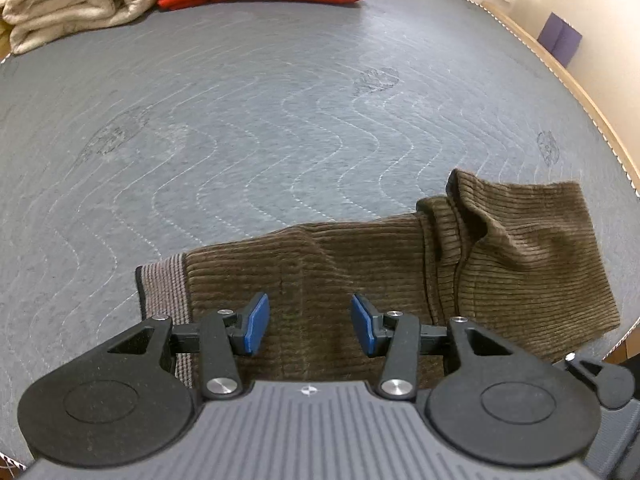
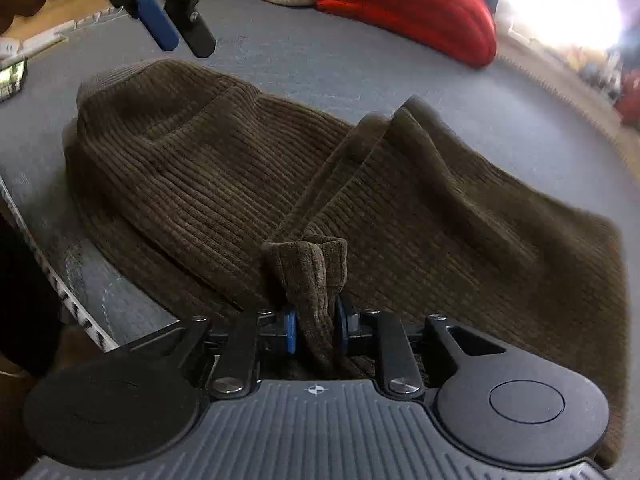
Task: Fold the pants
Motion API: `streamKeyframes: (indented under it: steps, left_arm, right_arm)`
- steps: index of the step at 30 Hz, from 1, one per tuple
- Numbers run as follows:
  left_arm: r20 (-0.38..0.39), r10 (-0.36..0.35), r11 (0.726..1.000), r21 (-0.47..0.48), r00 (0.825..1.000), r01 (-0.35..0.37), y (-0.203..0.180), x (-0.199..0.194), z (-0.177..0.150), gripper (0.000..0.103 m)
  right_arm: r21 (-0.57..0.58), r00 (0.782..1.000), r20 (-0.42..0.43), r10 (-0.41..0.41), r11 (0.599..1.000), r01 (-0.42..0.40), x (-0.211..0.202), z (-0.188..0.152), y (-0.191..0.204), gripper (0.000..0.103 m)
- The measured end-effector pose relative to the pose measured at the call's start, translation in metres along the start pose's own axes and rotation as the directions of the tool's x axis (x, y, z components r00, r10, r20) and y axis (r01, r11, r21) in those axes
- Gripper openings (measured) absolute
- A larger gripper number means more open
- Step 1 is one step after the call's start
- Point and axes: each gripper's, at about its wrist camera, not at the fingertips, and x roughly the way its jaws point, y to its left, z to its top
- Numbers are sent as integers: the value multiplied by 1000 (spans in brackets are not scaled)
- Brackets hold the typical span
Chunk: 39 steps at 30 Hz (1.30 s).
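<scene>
I grip a bunched cuff of the pants (image 2: 304, 184) in my right hand-held gripper (image 2: 316, 330); left hand-held gripper (image 1: 310, 322) hangs open above them, their length running crosswise

Both views are evenly, softly lit and strongly bent at the edges by the fisheye. The right wrist view is smeared by motion blur, and glare (image 2: 560, 4) is blown out at far right.

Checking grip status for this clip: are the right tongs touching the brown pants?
Touching. The right wrist view shows the right tongs with a bunched fold of the brown corduroy pants pinched between both blue pads.
</scene>
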Motion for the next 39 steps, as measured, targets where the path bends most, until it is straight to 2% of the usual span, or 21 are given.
streamKeyframes:
  steps: [2, 4, 6, 9, 11, 15, 16, 18, 20, 23, 25, 26, 28, 30, 31, 34, 36, 39]
  left_arm:
    - [6, -7, 1000, -6, 1000, 7, 4, -2, -1, 55]
    - [13, -8, 1000, -7, 1000, 8, 6, -4, -1, 57]
    - [11, -4, 1000, -15, 1000, 5, 7, -3, 0, 57]
    - [7, 0, 1000, -13, 1000, 0, 5, -2, 0, 57]
    - [3, 3, 1000, -6, 1000, -3, 3, 0, -1, 57]
    - [-6, 12, 1000, 8, 1000, -12, 0, 4, -2, 57]
    - [-8, 16, 1000, 9, 1000, -16, 0, 5, -2, 57]
    - [-6, 20, 1000, 8, 1000, -20, 0, 6, -2, 57]
    - [-7, 23, 1000, 7, 1000, -23, -1, 7, -2, 57]
    - [-8, 21, 1000, 17, 1000, -20, -4, 7, -2, 57]
    - [-10, 19, 999, 26, 1000, -19, -7, 9, -1, 57]
    - [-12, 18, 999, 30, 1000, -18, -9, 10, -1, 57]
    - [-13, 15, 999, 38, 1000, -14, -13, 11, 1, 57]
    - [-18, 8, 999, 43, 1000, -7, -19, 14, 3, 57]
    - [-21, -1, 999, 42, 1000, 2, -22, 15, 4, 57]
    - [-32, -47, 999, 22, 998, 47, -30, 20, 7, 57]
    - [-39, -103, 995, -10, 994, 102, -35, 23, 10, 57]
    - [-43, -165, 985, -53, 985, 163, -45, 31, 16, 57]
  right_arm:
    - [3, 999, 21, 50, 999, -50, -13, 7, -6, 33]
    - [46, 987, 53, 154, 987, -157, -27, 8, -22, 34]
    - [67, 977, 88, 196, 977, -202, -37, 8, -30, 39]
    - [133, 978, 140, 154, 976, -172, -37, 9, -41, 43]
    - [185, 979, 138, 147, 968, -171, -29, 9, -49, 45]
    - [134, 983, 27, 179, 974, -181, 5, 3, -41, 45]
    - [105, 987, 16, 160, 981, -161, 10, 1, -36, 45]
    - [64, 991, 22, 130, 989, -131, 14, 0, -31, 40]
    - [68, 988, 48, 145, 987, -148, 10, 1, -32, 14]
    - [15, 979, 155, 133, 990, -137, -21, 3, -33, 13]
    - [-61, 961, 213, 177, 984, -167, -45, 1, -28, 13]
    - [-95, 956, 214, 198, 979, -182, -52, -4, -27, 13]
    - [-142, 963, 144, 229, 968, -209, -46, -16, -23, 14]
    - [-160, 970, 69, 233, 962, -219, -30, -23, -17, 20]
    - [-179, 973, 69, 220, 962, -205, -26, -25, -14, 20]
    - [-183, 975, 107, 194, 968, -173, -32, -21, -9, 38]
    - [-206, 975, 123, 185, 966, -157, -30, -19, -4, 51]
    - [-270, 983, 99, 153, 955, -121, -19, -22, 4, 52]
